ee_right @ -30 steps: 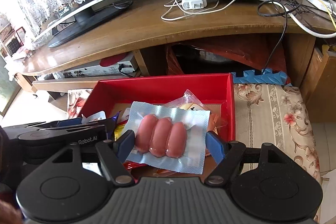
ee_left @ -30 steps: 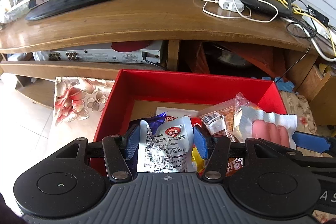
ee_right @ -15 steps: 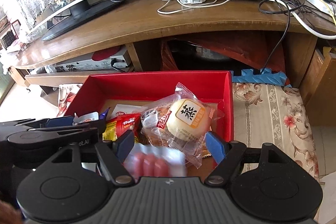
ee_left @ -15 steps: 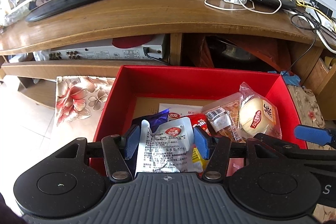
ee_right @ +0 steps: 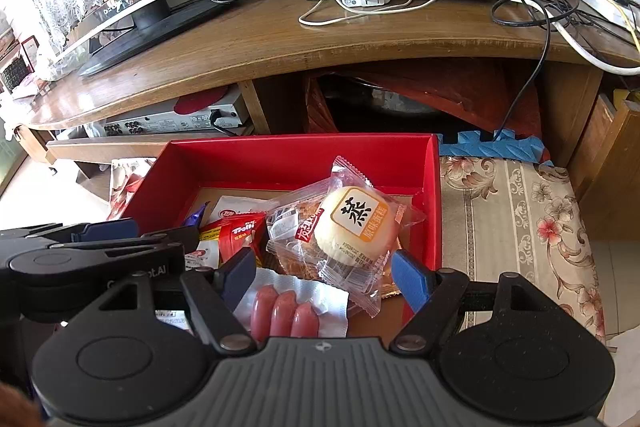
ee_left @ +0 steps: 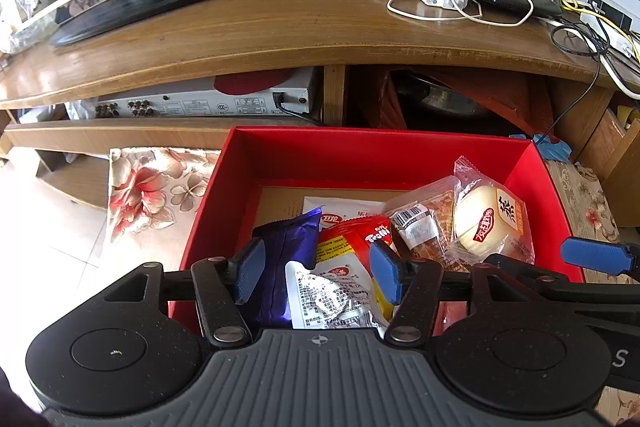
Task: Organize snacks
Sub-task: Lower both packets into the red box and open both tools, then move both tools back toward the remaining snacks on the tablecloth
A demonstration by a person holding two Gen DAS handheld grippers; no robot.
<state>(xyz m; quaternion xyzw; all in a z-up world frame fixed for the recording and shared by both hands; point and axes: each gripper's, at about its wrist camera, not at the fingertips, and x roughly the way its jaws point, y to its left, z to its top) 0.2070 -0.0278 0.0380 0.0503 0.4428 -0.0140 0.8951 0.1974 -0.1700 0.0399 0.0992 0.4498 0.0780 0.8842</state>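
Left hand-held gripper (ee_left: 316, 273) has just been opening and is released now, the silver packet (ee_left: 334, 297) lying loose between its jaws in the red box (ee_left: 380, 151). Right hand-held gripper (ee_right: 326, 275) gapes too, the sausage pack (ee_right: 288, 307) resting at six o'clock under it. Risk: the bun packet (ee_right: 354, 227), perched at two o'clock on the pile, could slide if a jaw nudges it. A second ago both packs were clamped; now they're dropped.

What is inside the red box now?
The red box holds a steamed cake, a sausage pack, a Trolli bag, a purple packet and a silver packet. What lies under them is covered.
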